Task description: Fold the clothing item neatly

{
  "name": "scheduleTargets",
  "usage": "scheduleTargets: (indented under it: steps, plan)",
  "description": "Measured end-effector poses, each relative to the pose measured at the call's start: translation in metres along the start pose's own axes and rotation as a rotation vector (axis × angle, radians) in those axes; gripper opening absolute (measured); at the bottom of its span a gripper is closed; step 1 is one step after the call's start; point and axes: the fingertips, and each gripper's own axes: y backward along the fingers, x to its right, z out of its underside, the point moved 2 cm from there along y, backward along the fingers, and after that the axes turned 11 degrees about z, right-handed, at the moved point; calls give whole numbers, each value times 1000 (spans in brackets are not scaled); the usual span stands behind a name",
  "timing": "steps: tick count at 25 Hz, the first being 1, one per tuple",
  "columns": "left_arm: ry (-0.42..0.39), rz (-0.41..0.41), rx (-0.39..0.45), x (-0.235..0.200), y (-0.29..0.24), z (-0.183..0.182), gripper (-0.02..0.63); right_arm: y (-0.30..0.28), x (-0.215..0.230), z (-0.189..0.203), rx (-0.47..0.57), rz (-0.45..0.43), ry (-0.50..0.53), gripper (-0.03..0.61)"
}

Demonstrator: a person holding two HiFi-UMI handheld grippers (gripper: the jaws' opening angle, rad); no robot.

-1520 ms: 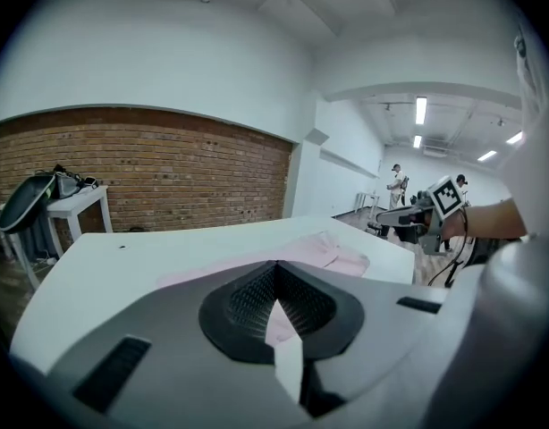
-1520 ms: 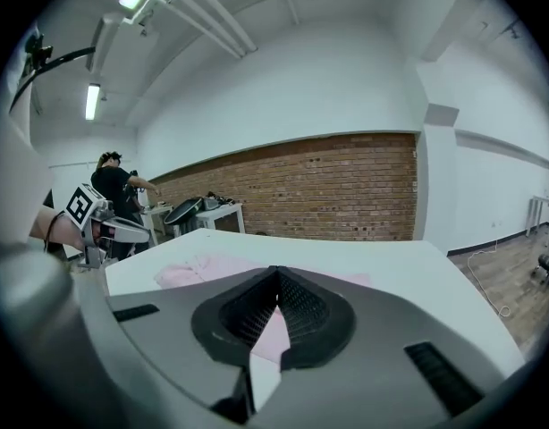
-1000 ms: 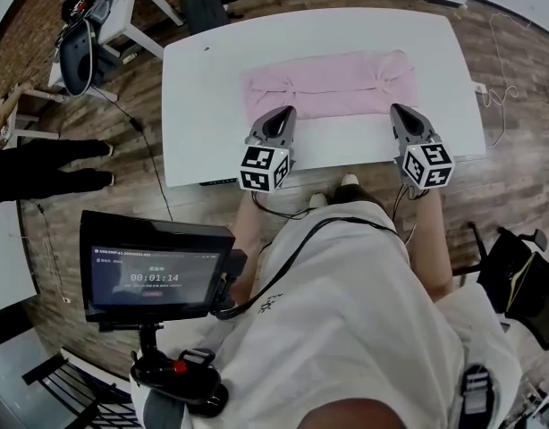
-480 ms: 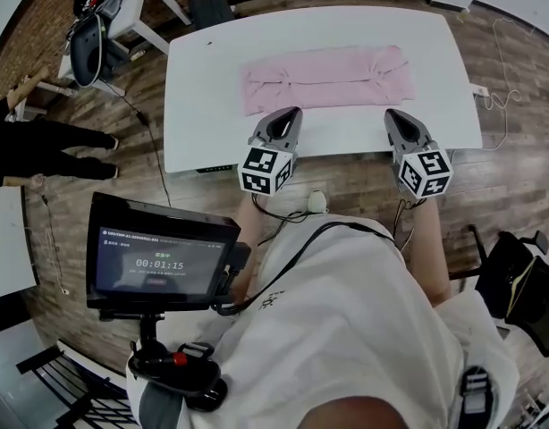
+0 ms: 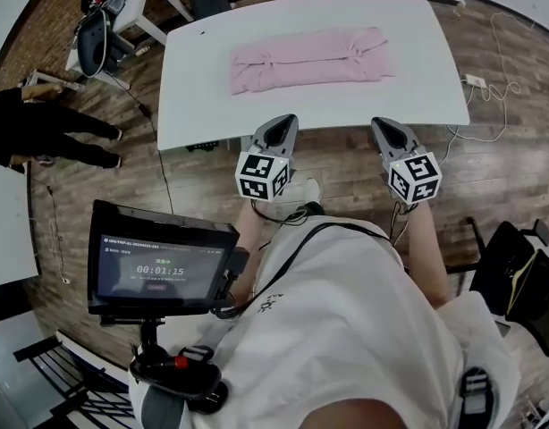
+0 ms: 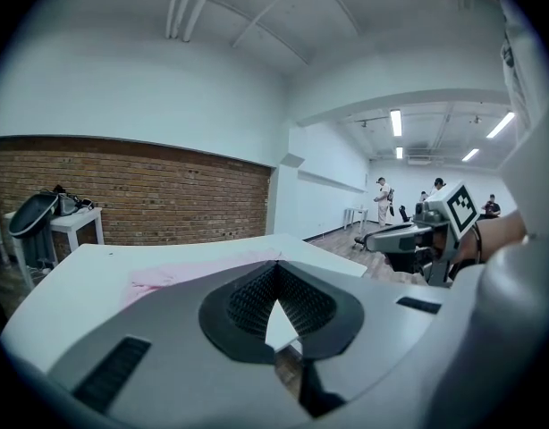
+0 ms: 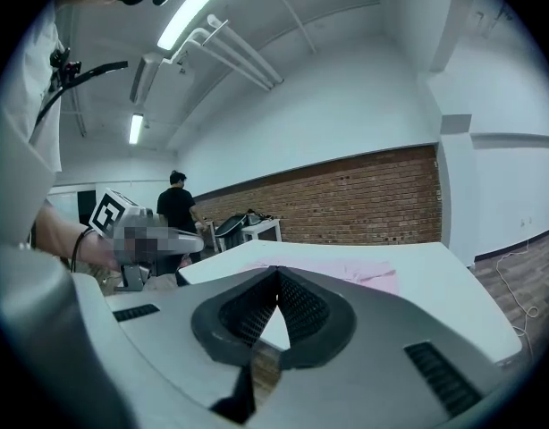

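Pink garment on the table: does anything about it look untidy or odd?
Slightly: the pink garment lies in a long folded band on the white table, but it puckers near both ends and its edges are uneven.

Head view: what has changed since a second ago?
The left tongs and right tongs drew back from the near edge of the pink garment, off the table, and now hang over the floor. Nothing was taken or let go: both stay shut and empty. The garment lies folded on the table as before.
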Motion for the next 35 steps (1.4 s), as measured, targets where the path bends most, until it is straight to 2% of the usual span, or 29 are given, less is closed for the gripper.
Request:
scheduleTargets:
  steps: [6,12,20,27,35]
  plan:
    - [-31,-52,-1,66,30,18,2,63,-7,21,14,-35,8,3]
    - [-1,-90,12,78,47,23,2,78,-15,22,3,-77,14,3]
    - [-30,-93,-5,171,76,50,0,165,-26,64,4,-113,-16,2]
    - [-37,-113,11,206,92,46,0,200,-18,55,41,-107,-24,3]
    - [-68,-125,29,215,103,23,2,215,-30,30,94,-143,-26,2]
